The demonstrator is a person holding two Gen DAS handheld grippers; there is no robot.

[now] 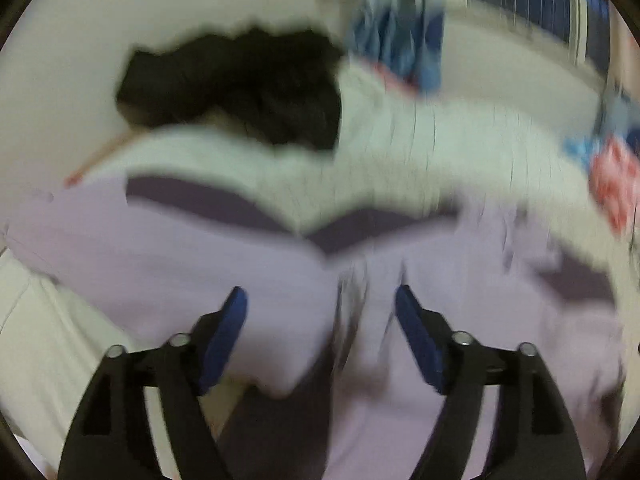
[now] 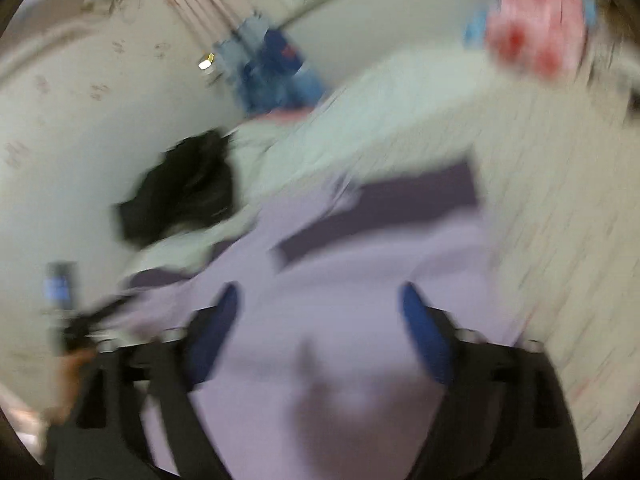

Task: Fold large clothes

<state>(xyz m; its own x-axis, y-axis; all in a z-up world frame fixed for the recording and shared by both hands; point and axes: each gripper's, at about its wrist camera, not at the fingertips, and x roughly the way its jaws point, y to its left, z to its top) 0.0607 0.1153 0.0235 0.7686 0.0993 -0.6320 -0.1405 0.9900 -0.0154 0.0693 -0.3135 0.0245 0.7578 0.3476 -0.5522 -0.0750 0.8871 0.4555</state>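
Observation:
A large lilac garment (image 1: pixel 168 264) with dark purple bands lies spread on a pale bed sheet (image 1: pixel 460 152). It fills the lower half of both views, and the right wrist view shows it (image 2: pixel 360 280) too. My left gripper (image 1: pixel 321 296) is open just above the cloth, with a fold of it rising between the blue pads. My right gripper (image 2: pixel 320 292) is open above the same garment, nothing held. Both frames are motion-blurred.
A black garment (image 1: pixel 240 88) lies heaped on the bed beyond the lilac one, also in the right wrist view (image 2: pixel 180 192). Blue patterned cloth (image 1: pixel 400 40) hangs by the wall. A red-and-white item (image 2: pixel 536 32) sits far right. The other gripper (image 2: pixel 64 304) shows at left.

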